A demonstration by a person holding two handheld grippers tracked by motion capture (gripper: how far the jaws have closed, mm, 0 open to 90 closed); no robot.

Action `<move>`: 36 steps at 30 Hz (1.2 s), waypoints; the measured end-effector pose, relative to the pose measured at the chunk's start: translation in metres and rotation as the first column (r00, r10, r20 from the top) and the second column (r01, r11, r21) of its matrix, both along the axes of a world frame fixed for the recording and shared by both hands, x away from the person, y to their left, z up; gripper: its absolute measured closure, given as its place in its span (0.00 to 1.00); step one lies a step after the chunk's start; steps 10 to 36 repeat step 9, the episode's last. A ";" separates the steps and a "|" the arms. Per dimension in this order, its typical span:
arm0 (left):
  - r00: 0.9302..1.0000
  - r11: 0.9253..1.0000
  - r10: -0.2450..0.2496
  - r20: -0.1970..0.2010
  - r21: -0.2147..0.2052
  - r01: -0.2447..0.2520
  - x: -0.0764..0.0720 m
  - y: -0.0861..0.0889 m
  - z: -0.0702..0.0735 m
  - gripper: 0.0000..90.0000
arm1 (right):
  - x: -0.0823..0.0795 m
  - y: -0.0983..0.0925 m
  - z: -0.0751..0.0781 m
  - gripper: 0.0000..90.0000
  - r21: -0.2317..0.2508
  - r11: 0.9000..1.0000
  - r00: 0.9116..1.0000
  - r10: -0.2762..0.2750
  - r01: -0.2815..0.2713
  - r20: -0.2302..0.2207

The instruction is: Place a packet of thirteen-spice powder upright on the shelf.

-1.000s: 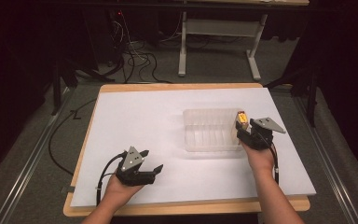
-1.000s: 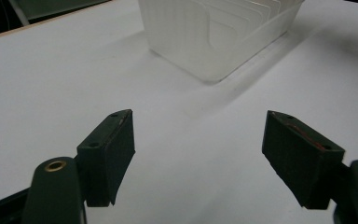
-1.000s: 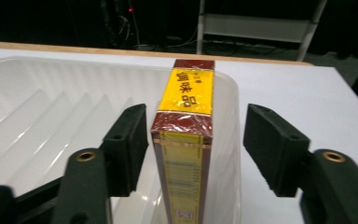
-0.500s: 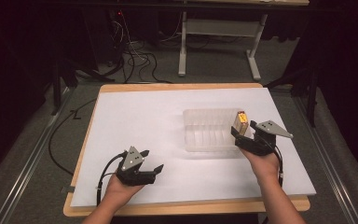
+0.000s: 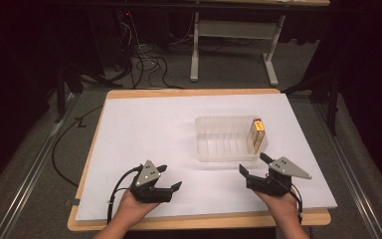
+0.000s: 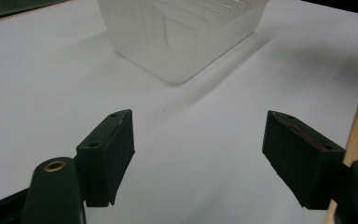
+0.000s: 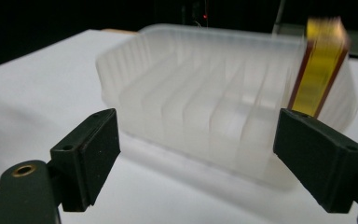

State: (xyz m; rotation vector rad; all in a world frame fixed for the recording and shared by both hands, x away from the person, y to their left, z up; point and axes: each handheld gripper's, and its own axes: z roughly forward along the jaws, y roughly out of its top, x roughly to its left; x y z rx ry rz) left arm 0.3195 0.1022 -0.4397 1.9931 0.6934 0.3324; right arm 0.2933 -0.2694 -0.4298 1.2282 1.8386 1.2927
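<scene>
On the near left of the desk (image 5: pixel 129 124), the left gripper (image 5: pixel 171 178) rests in the person's left hand (image 5: pixel 129 206), close to the near edge. Its fingers (image 6: pixel 109 149) stand wide apart with nothing between them, only bare white desk top. They point toward the clear plastic tray (image 5: pixel 224 144), which lies well apart from them, farther off and to the right; in the left gripper view the tray (image 6: pixel 177 37) shows at the far end of the white surface.

The tray sits right of the desk's middle, a ribbed translucent box with thin dividers that split it into narrow slots. At its right end a flat yellow packet (image 5: pixel 256 134) with dark red edges stands on edge in the last slot, leaning a little and rising above the rim. In the right gripper view the packet (image 7: pixel 319 74) is blurred at the tray's (image 7: pixel 191 93) right end.

On the near right, the right gripper (image 5: pixel 251 167) is held in the right hand (image 5: pixel 283 206), just near of the tray and apart from it. Its fingers (image 7: pixel 91 154) have just been opening and now stand wide, with nothing between them; the tray and packet lie beyond them, untouched.
</scene>
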 end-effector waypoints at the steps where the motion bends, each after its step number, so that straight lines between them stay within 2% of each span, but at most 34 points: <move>1: 1.000 1.000 -0.001 -0.004 -0.002 0.001 0.000 -0.002 -0.001 0.29 | -0.001 0.001 -0.009 0.16 -0.003 1.000 1.000 0.007 -0.007 -0.028; 2: 1.000 1.000 -0.001 -0.007 -0.001 0.001 0.000 -0.004 -0.001 0.29 | 0.000 0.003 -0.014 0.15 -0.040 0.999 0.998 0.028 -0.030 -0.061; 3: 1.000 1.000 -0.001 -0.009 0.002 0.001 0.000 -0.006 -0.002 0.29 | 0.000 0.004 -0.016 0.15 -0.082 0.996 0.998 0.022 -0.027 -0.066; 4: 1.000 1.000 0.000 -0.011 0.006 0.000 0.000 -0.007 -0.002 0.28 | 0.001 0.004 -0.017 0.16 -0.086 0.996 0.998 0.013 -0.018 -0.061; 6: 1.000 1.000 0.002 -0.015 0.011 -0.002 0.000 -0.010 -0.004 0.28 | 0.002 0.002 -0.014 0.16 -0.042 0.999 0.999 0.007 -0.009 -0.049; 9: 1.000 1.000 0.007 -0.017 0.021 -0.007 0.000 -0.012 -0.005 0.28 | 0.003 -0.002 -0.012 0.16 -0.029 1.000 0.999 -0.007 0.005 -0.054; 36: 1.000 1.000 0.007 -0.017 0.021 -0.007 0.000 -0.012 -0.005 0.28 | 0.003 -0.002 -0.012 0.16 -0.029 1.000 0.999 -0.007 0.005 -0.054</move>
